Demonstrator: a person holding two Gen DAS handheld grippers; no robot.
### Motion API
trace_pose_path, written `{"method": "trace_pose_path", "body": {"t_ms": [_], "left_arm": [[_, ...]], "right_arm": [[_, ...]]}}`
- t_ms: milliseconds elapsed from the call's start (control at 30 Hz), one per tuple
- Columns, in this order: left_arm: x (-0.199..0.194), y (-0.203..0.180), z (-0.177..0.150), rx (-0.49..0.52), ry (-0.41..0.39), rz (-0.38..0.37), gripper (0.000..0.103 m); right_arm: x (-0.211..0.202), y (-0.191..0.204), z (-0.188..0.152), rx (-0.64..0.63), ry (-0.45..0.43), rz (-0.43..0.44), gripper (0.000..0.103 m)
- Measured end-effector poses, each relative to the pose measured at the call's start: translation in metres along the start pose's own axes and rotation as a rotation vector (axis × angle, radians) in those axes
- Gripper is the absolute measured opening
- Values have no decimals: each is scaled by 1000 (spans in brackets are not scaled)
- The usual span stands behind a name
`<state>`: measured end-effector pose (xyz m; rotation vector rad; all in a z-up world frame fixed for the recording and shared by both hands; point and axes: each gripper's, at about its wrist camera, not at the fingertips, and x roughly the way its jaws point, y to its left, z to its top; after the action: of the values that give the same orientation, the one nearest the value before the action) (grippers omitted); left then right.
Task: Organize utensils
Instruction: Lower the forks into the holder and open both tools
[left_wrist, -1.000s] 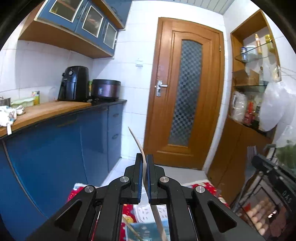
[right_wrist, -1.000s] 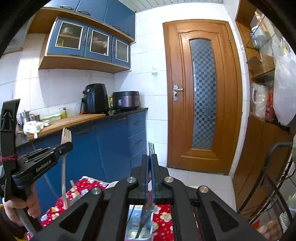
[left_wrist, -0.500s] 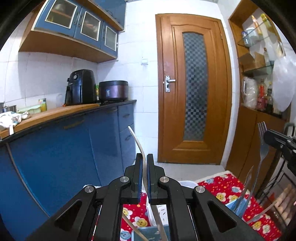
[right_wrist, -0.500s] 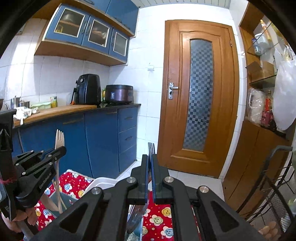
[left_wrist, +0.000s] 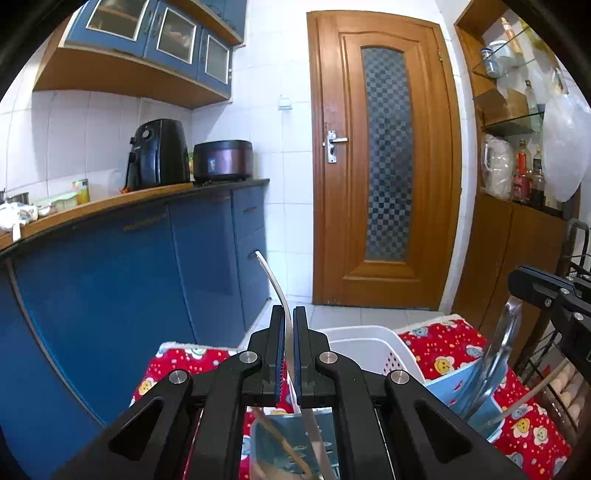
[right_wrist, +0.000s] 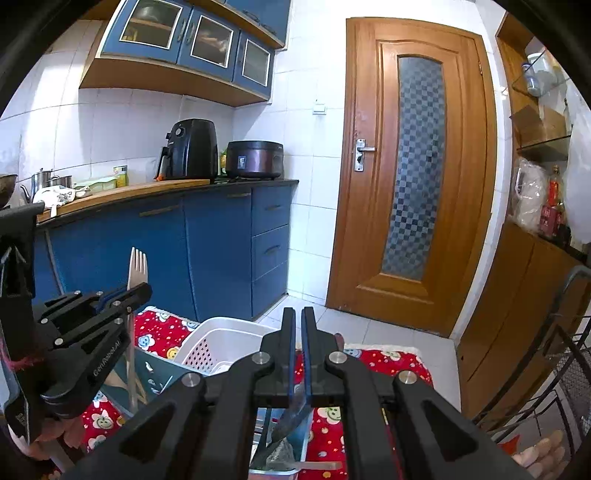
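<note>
Each claw (left_wrist: 289, 334) (right_wrist: 298, 334) grips a fork (right_wrist: 137, 267) (right_wrist: 291, 417) upright above blue holders (left_wrist: 458, 391) beside the white basket's rim (right_wrist: 221, 323).

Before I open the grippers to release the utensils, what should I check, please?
1. Left gripper shut on the fork: ok.
2. Right gripper shut on the metal utensil: ok.
3. Fork lined up over the left holder: ok.
4. Utensil's lower end inside the right holder: ok.
5. Lower ends resting on the holders' bottoms: cannot tell, hidden by the walls and the grippers.
6. The two grippers apart from each other: ok.
</note>
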<state>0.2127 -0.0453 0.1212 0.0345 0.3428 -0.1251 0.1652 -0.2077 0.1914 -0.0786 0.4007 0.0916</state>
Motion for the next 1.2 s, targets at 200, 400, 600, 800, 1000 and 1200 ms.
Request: {"method": "trace_pose_path", "body": {"t_ms": [200,400,600,800,1000,1200], "left_arm": [[-1,0,-4,-12,34,-19,6],[-10,-2,-2,-15,40,-40,12],[-31,-3,2,-18,38,-73,22],[-57,-5,3,-22,29,-108,34],[-81,-7,-3,-29,42,-150,35],[-98,-10,-16,-35,78,-185,35]], "right_arm": [[-7,-5,1,54,11,51,8],[-24,-9,6,97,-3,96,33],[-41,-15,6,151,5,139,42],[-64,-14,-3,150,12,153,51],[-83,-12,-21,144,46,143,56],[-89,-12,-44,159,107,133,58]]}}
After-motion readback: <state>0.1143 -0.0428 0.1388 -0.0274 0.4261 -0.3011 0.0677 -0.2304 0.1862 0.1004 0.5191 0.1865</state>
